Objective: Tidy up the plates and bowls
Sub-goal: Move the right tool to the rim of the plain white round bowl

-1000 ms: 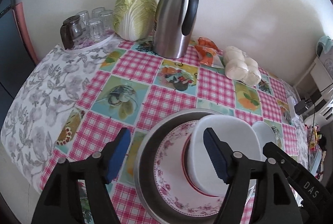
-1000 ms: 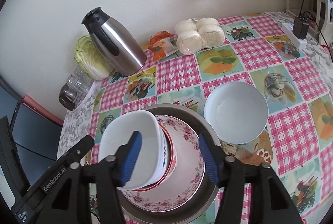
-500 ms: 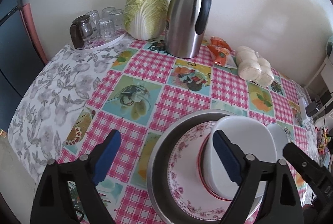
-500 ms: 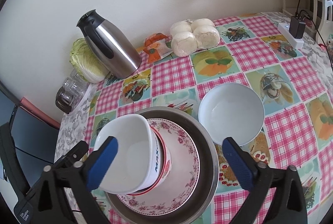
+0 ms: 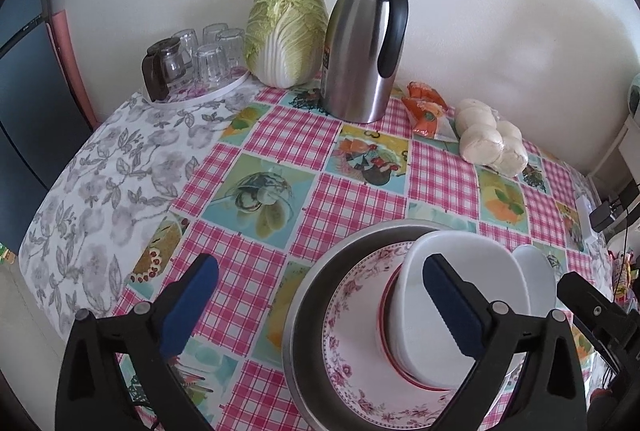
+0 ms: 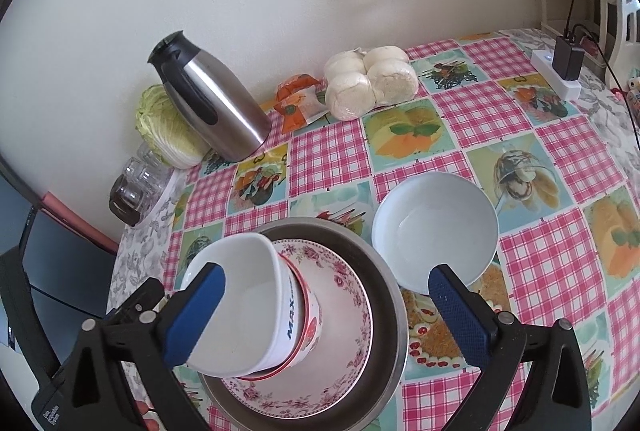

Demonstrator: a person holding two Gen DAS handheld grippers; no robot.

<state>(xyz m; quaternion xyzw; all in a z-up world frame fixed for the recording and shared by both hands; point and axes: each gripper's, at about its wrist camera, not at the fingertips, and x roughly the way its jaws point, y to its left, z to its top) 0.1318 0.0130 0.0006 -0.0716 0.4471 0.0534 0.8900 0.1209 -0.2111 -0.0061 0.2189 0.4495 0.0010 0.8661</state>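
Observation:
A metal basin holds a pink floral plate, a red-rimmed bowl and, tilted on top, a white bowl lettered MAX. My left gripper is opening its jaws over the basin's left rim and touches nothing. The right gripper stands open astride the white bowl and the plate, pads clear of both. A second white bowl sits on the tablecloth to the right of the basin.
At the back by the wall are a steel thermos jug, a cabbage, upturned glasses on a tray, an orange packet and bagged buns. A power strip lies far right. The table drops off at the left.
Both pairs of jaws have spread from half open to wide. The white bowl lies tilted in the stack where it was. Neither hand has shifted much.

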